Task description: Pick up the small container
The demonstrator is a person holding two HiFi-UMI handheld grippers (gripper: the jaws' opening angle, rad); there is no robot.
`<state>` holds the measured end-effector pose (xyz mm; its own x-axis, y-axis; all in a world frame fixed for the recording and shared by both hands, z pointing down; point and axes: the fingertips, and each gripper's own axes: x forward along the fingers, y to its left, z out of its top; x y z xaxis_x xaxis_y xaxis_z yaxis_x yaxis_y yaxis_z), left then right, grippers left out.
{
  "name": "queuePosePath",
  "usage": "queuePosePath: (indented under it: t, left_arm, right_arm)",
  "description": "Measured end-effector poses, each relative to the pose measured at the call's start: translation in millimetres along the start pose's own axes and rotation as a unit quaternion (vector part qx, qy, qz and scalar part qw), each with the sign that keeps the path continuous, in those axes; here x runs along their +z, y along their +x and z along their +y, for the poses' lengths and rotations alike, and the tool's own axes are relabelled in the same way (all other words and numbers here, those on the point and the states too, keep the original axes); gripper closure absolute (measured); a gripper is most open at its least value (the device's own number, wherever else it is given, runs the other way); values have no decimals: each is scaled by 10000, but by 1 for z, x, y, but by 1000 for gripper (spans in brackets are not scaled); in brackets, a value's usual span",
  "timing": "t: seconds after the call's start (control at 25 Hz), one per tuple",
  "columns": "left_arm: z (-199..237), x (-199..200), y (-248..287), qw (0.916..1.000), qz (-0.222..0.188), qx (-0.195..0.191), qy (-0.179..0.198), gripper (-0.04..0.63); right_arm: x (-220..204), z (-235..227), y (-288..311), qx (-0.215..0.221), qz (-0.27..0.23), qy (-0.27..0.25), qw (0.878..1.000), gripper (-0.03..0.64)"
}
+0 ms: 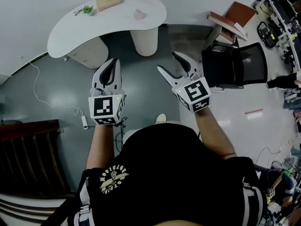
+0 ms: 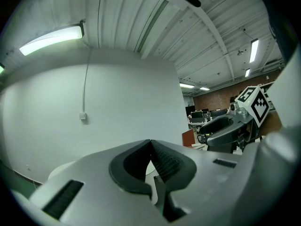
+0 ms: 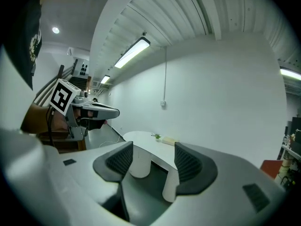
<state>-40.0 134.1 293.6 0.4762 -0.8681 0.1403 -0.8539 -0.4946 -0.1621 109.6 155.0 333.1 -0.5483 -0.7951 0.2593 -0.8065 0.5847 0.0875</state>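
The small container (image 1: 139, 14) is a pale pink, see-through cup on the far right part of the white curved table (image 1: 70, 29). Both grippers hang in the air well short of the table, pointing toward it. My left gripper (image 1: 113, 66) is shut, its pads meeting with nothing between them (image 2: 151, 144). My right gripper (image 1: 170, 63) stands open and empty (image 3: 153, 157). In the right gripper view the table (image 3: 141, 139) lies ahead between the jaws.
A tan block (image 1: 109, 2) and a small green plant (image 1: 85, 9) sit on the table's far side. A black office chair (image 1: 237, 65) stands to the right. A dark wooden structure (image 1: 28, 159) is at the left. A cable with a power strip (image 1: 84, 122) lies on the floor.
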Motion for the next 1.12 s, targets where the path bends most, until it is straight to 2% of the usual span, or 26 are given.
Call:
queuePosePath:
  t: [0.2,0.44,0.72,0.88,1.12]
  left_arm:
    - [9,-7,15,9994,178,284,-63,574]
    - [22,-18,14,9983,365,460,-35,574]
    - [44,-35,33,9981,455,406,-21,574]
    - [60,-29,63,9989,345,311,12,574]
    - [89,-18,104,9994,192,291,4,574]
  right_arm:
    - [-1,-21,18,252,-6,33,9997,353]
    - [3,-44,30,203,-107,182,9996,353]
    - [-1,-58,59,121,-26,261,9996,353]
    - [7,-70,80,54,-22,255,9997,353]
    - [16,-74,123,189,43,206,9996,353]
